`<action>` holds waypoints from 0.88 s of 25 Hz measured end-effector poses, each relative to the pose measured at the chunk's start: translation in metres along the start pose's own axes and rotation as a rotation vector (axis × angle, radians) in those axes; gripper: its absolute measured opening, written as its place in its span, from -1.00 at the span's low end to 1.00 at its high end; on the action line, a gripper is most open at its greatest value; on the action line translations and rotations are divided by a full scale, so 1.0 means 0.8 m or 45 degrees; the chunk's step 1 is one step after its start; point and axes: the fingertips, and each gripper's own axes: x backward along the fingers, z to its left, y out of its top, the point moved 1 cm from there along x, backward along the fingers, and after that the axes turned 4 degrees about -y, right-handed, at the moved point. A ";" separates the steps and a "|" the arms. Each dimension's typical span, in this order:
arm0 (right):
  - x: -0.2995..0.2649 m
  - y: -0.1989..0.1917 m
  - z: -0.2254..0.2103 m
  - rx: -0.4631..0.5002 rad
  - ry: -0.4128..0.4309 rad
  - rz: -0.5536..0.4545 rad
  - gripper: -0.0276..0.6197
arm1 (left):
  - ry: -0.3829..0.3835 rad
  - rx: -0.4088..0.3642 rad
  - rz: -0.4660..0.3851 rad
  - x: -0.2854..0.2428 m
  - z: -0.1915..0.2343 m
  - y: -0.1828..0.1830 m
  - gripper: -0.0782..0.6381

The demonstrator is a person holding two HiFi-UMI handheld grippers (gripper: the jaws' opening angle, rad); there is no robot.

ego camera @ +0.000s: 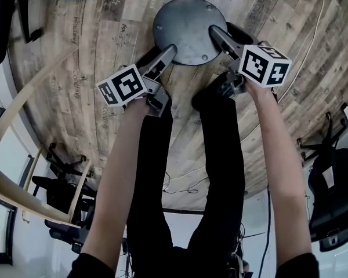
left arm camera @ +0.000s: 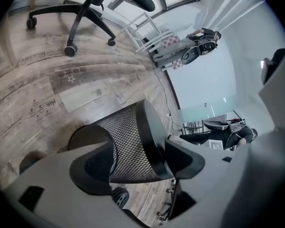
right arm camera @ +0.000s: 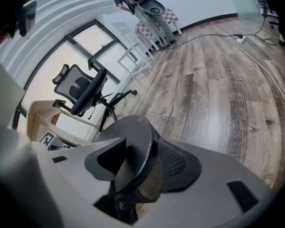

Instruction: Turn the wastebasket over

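Note:
A black mesh wastebasket (ego camera: 185, 30) stands bottom up on the wooden floor, its round grey base facing me. My left gripper (ego camera: 165, 55) reaches in at the base's lower left edge. In the left gripper view the pads pinch the wastebasket (left arm camera: 128, 141), one on the mesh wall and one on the base rim. My right gripper (ego camera: 217, 36) is at the base's right edge. In the right gripper view the wastebasket's (right arm camera: 137, 146) base rim and mesh lie between the jaws, which stand a little apart from it.
My legs and a dark shoe (ego camera: 211, 94) are just below the basket. An office chair (right arm camera: 80, 87) and a pale wooden frame (ego camera: 23, 97) stand to the left. A white cable (ego camera: 313, 33) runs along the floor at right, and another chair (ego camera: 330, 196) stands lower right.

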 end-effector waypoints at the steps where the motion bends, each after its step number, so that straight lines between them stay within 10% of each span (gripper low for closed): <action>1: 0.001 -0.003 0.001 -0.002 -0.002 -0.006 -0.21 | 0.001 -0.002 0.021 0.001 0.002 -0.005 0.16; 22: -0.007 -0.014 -0.008 0.174 -0.089 0.007 -0.32 | 0.093 -0.062 0.212 -0.029 0.036 -0.054 0.14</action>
